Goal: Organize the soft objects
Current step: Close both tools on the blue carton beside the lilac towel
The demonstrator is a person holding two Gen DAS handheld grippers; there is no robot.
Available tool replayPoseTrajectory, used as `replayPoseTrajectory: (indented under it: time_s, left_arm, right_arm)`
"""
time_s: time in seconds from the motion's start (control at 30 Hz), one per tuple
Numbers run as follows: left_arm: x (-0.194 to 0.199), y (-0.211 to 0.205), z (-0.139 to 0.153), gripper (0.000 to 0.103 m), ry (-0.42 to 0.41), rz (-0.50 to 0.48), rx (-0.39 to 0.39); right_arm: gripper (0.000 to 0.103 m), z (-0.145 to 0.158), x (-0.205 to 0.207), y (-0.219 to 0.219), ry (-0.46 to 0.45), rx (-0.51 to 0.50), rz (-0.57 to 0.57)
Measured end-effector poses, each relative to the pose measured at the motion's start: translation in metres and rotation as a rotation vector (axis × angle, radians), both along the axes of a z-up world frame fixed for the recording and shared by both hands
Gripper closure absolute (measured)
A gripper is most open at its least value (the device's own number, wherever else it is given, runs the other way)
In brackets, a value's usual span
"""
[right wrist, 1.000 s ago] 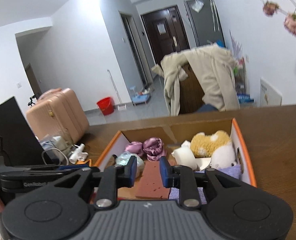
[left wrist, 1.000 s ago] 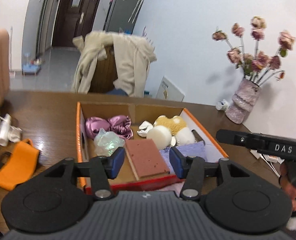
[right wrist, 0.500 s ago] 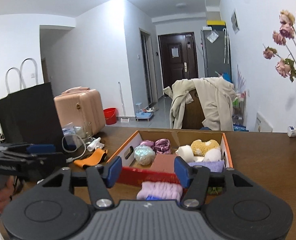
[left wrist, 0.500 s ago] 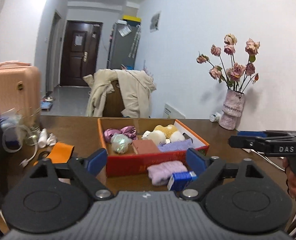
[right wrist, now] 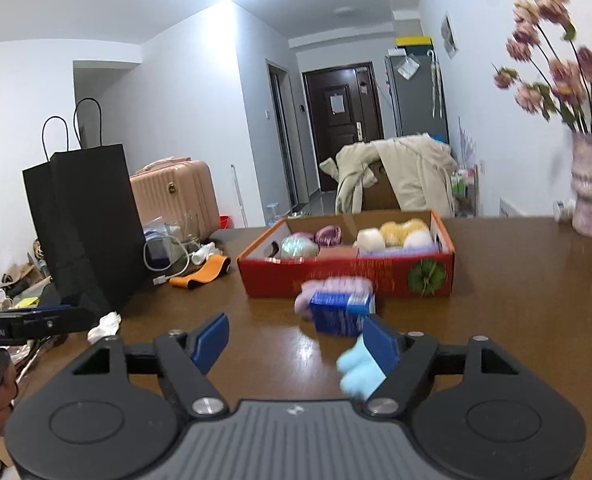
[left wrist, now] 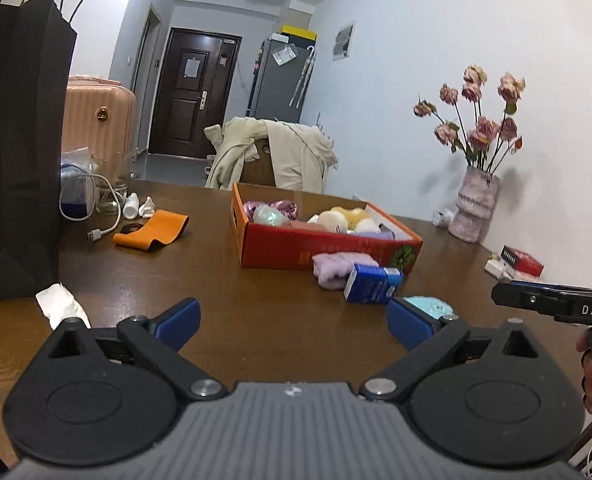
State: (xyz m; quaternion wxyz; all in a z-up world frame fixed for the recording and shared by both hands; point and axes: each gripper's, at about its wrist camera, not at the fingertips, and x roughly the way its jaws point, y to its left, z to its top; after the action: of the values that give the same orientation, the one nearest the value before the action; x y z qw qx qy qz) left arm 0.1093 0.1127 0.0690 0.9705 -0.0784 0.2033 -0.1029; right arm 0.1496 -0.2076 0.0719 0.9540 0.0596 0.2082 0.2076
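1. The left gripper (left wrist: 292,322) hangs over the near edge of the brown table (left wrist: 224,292); its jaws are opening, already spread wide, with only bare wood between the blue pads.
2. The right gripper (right wrist: 294,340) is also low over the near edge; its jaws are opening and nothing sits between them. A light blue soft item (right wrist: 357,368) lies just beside the right-hand pad, which hides part of it; whether they touch cannot be told, and motion blur smears its outline.
3. In the left wrist view that same item shows only as a sliver behind the right-hand pad (left wrist: 409,322).
4. The red box (left wrist: 280,246) stands mid-table toward the far edge, holding soft things: a purple satin bundle (right wrist: 328,235), an iridescent ball (right wrist: 299,247), a white round pad (right wrist: 369,239) and a yellow plush (right wrist: 403,227). The box's near wall cuts off their lower parts.
5. A lilac fluffy cloth (left wrist: 333,266) lies outside, against the box's near wall, partly covered by a blue packet (left wrist: 371,282).
6. An orange band (left wrist: 152,232) lies toward the left edge, near a white cable (left wrist: 104,216).
7. A black paper bag (right wrist: 82,220) stands at the left edge, cropped in the left wrist view.
8. A vase of flowers (left wrist: 473,208) stands by the right edge; its blooms are blurred in the right wrist view.
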Motion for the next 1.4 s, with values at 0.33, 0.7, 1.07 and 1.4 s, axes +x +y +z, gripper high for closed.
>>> replayPoseTrajectory:
  time_s: [0.33,0.7,1.07,1.4]
  left_arm:
    - [0.023,-0.01,-0.015,0.001,0.058,-0.018,-0.007]
    - [0.087,-0.038,-0.026,0.002,0.12,-0.077,0.005]
    - [0.188,-0.089,-0.033,0.04,0.187,-0.162,-0.053]
    - [0.241,-0.105,-0.058,0.08,0.317,-0.236,-0.14]
  right_arm:
    - [0.029,-0.018,0.014,-0.007,0.058,0.006,-0.043]
    - [0.038,-0.035,0.065,-0.016,0.133,0.035,-0.084]
    - [0.051,-0.049,0.15,-0.016,0.188,0.08,-0.069]
    - [0.079,-0.067,0.205,-0.011,0.257,0.138,-0.007]
